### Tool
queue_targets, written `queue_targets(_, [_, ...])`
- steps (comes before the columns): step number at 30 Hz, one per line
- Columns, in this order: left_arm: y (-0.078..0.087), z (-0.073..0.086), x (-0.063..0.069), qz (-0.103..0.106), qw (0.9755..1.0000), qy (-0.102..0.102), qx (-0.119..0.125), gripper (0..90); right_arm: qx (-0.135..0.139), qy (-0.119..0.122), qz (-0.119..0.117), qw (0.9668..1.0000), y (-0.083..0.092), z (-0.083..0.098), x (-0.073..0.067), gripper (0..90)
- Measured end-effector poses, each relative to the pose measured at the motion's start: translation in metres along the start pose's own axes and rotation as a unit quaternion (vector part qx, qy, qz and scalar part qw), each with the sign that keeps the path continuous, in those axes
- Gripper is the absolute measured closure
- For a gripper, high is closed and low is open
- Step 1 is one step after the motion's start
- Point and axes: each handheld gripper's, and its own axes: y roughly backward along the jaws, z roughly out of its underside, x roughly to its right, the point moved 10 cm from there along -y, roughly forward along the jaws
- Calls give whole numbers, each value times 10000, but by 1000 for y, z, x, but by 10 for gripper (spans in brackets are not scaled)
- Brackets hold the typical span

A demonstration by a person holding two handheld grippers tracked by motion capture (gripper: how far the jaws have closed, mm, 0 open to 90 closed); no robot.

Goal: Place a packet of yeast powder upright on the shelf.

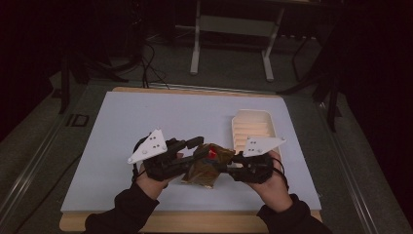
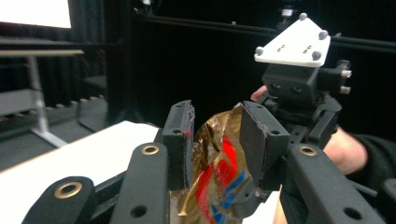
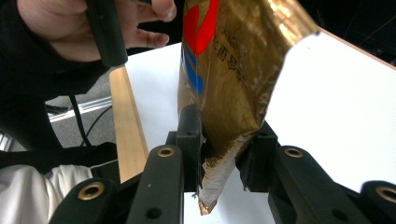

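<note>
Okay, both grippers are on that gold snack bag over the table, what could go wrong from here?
1. The gold bag is pinched from both ends, by the left gripper and the right gripper. Pulling them apart could tear it suddenly and spill whatever is inside onto the table.
2. The right gripper grips only the bag's thin sealed edge, so the foil may slip out.
3. The tray lies close behind the right hand; a jerk could knock it.

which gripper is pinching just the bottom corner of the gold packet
The right gripper pinches the gold packet at its corner; the left gripper straddles its crumpled middle.
</note>
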Motion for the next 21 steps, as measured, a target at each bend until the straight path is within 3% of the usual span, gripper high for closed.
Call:
queue_targets(4, [6,-2,5,107,9999,-101,54,452,44,46,62,10000,5,-2,5,729])
queue_targets(7, [9,0,5,69,9997,-237,12,350,98,68,104,9999,11,-5,9,729])
queue_targets(9, [11,2,2,-31,9998,-195,-18,272,129,125,156,9997,16,-8,13,729])
queue_targets(12, [15,6,-2,92,9999,82,72,261,181,217,225,9993,24,-13,18,729])
queue_targets(15, [18,16,-8,-20,9999,116,-40,177,242,347,319,9986,33,-19,23,730])
queue_targets(17, [21,20,-10,15,9997,221,-44,147,253,388,312,9984,39,-22,26,730])
queue_targets(19, [24,23,-10,48,9998,212,-27,116,302,362,373,9982,46,-24,32,730])
queue_targets(21, [28,24,-12,-82,9999,100,20,110,305,372,456,9978,52,-25,39,730])
